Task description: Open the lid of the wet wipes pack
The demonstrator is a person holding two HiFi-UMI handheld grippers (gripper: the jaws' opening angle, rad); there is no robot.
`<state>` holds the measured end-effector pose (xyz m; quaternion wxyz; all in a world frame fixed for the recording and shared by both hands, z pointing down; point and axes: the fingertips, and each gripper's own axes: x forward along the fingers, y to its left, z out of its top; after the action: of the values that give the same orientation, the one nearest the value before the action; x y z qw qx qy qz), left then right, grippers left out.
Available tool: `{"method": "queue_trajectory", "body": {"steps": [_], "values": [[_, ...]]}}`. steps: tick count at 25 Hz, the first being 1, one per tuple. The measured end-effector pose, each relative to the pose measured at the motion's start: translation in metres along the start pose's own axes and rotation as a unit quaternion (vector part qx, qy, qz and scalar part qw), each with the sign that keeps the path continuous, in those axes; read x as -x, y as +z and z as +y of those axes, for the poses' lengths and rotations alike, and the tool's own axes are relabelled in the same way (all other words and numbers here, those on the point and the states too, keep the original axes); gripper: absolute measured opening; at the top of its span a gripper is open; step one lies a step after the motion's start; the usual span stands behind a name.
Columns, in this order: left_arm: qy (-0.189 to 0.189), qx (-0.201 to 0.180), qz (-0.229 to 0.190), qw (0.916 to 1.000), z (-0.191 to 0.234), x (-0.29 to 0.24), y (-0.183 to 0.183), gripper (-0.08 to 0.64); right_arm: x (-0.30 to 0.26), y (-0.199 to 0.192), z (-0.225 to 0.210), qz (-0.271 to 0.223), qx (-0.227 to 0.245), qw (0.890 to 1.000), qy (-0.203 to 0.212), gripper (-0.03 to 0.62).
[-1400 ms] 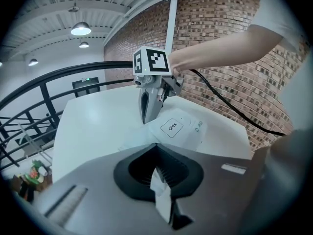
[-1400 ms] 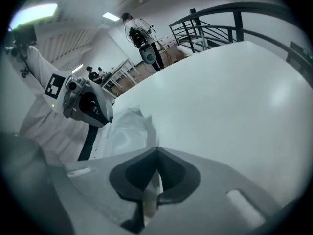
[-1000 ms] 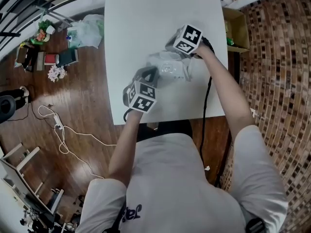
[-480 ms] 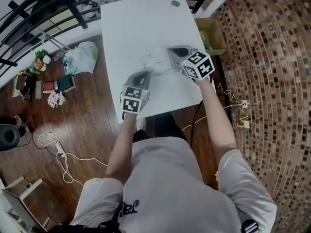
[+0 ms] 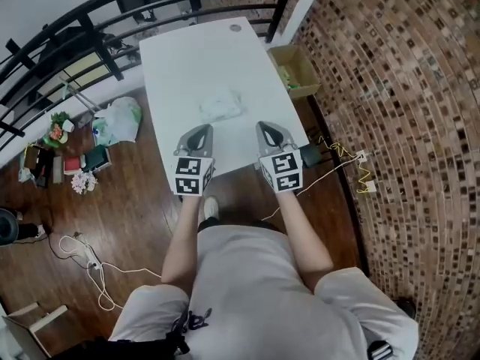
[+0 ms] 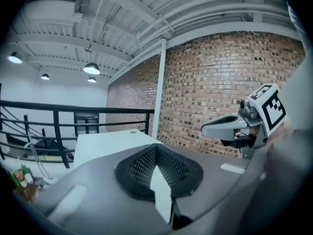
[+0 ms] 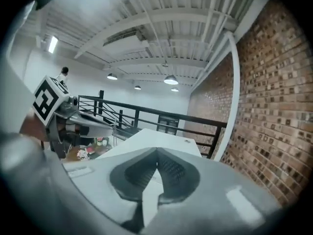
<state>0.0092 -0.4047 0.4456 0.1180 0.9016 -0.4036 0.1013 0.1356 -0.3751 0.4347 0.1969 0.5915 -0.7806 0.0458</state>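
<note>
Nearby, a black railing (image 5: 75,36) runs past the far side of the table (image 5: 195,58), and a brick wall (image 5: 390,88) stands on the right. A cardboard box (image 5: 298,64) beside the table holds something green. A plastic bag (image 5: 124,116) sits on the floor. The pack (image 5: 222,105) lies on the table, ahead of and between both grippers, touching neither. The left gripper (image 5: 201,129) and right gripper (image 5: 268,127) hang over the near edge, jaws closed on nothing.
</note>
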Motion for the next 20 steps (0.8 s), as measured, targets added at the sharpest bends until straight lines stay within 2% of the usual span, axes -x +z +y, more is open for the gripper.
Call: {"method": "queue_trajectory", "body": {"steps": [2, 4, 6, 8, 10, 12, 14, 17, 20], "values": [[0.000, 0.035, -0.016, 0.9993, -0.023, 0.012, 0.006, 0.015, 0.025, -0.001, 0.006, -0.024, -0.008, 1.000, 0.015, -0.012], [0.016, 0.025, -0.041, 0.9987, -0.047, 0.026, 0.012, 0.014, 0.053, -0.001, 0.016, -0.053, -0.008, 0.998, 0.042, -0.012], [0.055, 0.009, -0.059, 0.9967, -0.070, 0.045, 0.010, 0.014, 0.089, -0.007, 0.024, -0.079, -0.025, 0.995, 0.061, -0.012], [0.099, 0.014, -0.069, 0.9925, -0.106, 0.074, -0.003, 0.012, 0.134, -0.026, 0.022, -0.084, -0.085, 0.990, 0.072, -0.012], [0.116, 0.009, -0.058, 0.9915, -0.151, 0.100, -0.021, 0.012, 0.174, -0.050, 0.012, -0.080, -0.146, 0.983, 0.072, -0.012], [0.132, -0.016, -0.040, 0.9903, -0.181, 0.122, -0.025, 0.012, 0.193, -0.060, 0.006, -0.080, -0.165, 0.980, 0.082, -0.012], [0.147, -0.035, -0.030, 0.9881, -0.196, 0.144, -0.019, 0.012, 0.210, -0.049, 0.013, -0.091, -0.150, 0.979, 0.108, -0.011], [0.147, -0.051, -0.032, 0.9873, -0.213, 0.176, 0.000, 0.014, 0.243, -0.014, 0.038, -0.131, -0.103, 0.976, 0.142, -0.011], [0.144, -0.067, -0.068, 0.9849, -0.220, 0.199, 0.033, 0.014, 0.263, 0.020, 0.047, -0.166, -0.079, 0.974, 0.134, -0.010]]}}
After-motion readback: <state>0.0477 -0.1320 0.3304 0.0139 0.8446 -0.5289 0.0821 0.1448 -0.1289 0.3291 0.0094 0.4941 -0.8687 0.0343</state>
